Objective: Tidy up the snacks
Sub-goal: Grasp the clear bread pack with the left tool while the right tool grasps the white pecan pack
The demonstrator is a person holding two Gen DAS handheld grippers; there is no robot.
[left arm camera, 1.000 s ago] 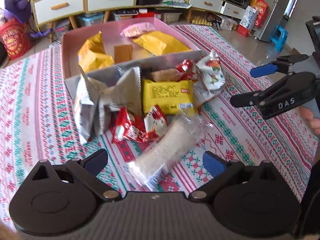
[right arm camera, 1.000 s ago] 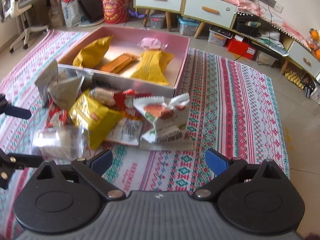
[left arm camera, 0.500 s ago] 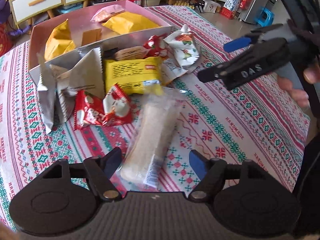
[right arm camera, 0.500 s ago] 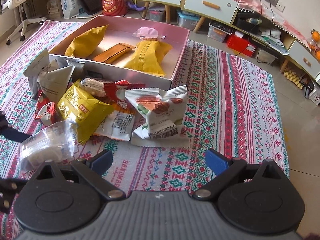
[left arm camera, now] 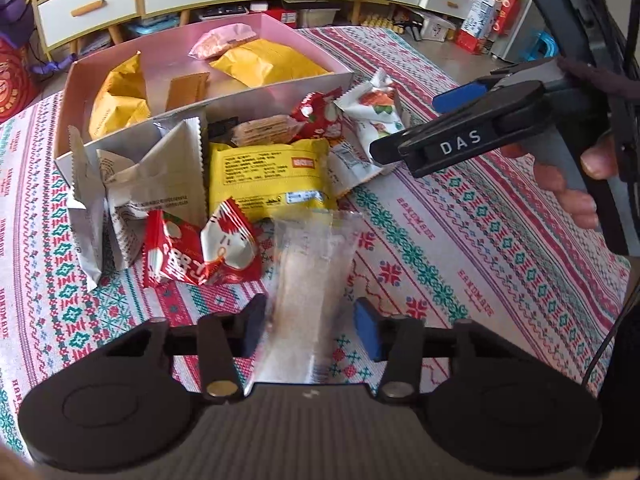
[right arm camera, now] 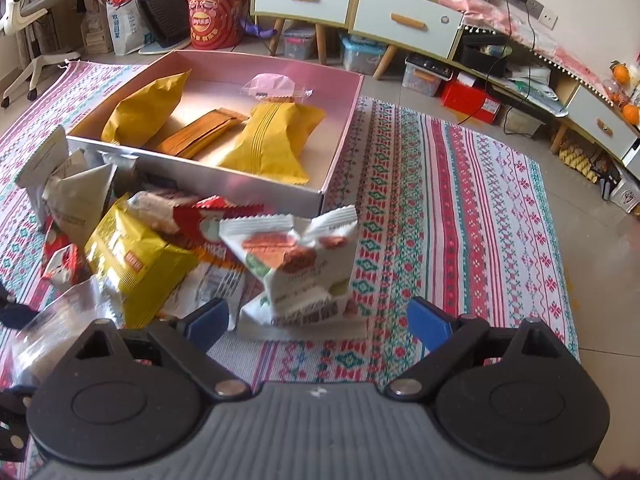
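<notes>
A pile of snack packets lies on the patterned cloth (left arm camera: 460, 248) in front of a pink box (left arm camera: 132, 60). My left gripper (left arm camera: 310, 326) straddles a clear packet of pale wafer (left arm camera: 306, 280); the fingers stand close on either side, part closed, with a small gap on the right. My right gripper (right arm camera: 318, 322) is open, its fingers wide either side of a white nut packet (right arm camera: 304, 268), just above it. In the left wrist view the right gripper (left arm camera: 404, 128) hovers by that white packet (left arm camera: 374, 112). A yellow packet (left arm camera: 268, 176) and red packets (left arm camera: 200, 248) lie between.
The pink box (right arm camera: 340, 140) holds yellow bags (right arm camera: 276, 140), an orange bar (right arm camera: 200, 132) and a pink packet (right arm camera: 272, 84). Grey foil packets (left arm camera: 152, 184) lean at its near wall. Drawers (right arm camera: 404, 20) and floor clutter stand behind. The cloth ends at the floor on the right.
My left gripper has narrowed around the clear wafer packet and moved in over it. My right gripper has come closer and lower over the white nut packet, still open.
</notes>
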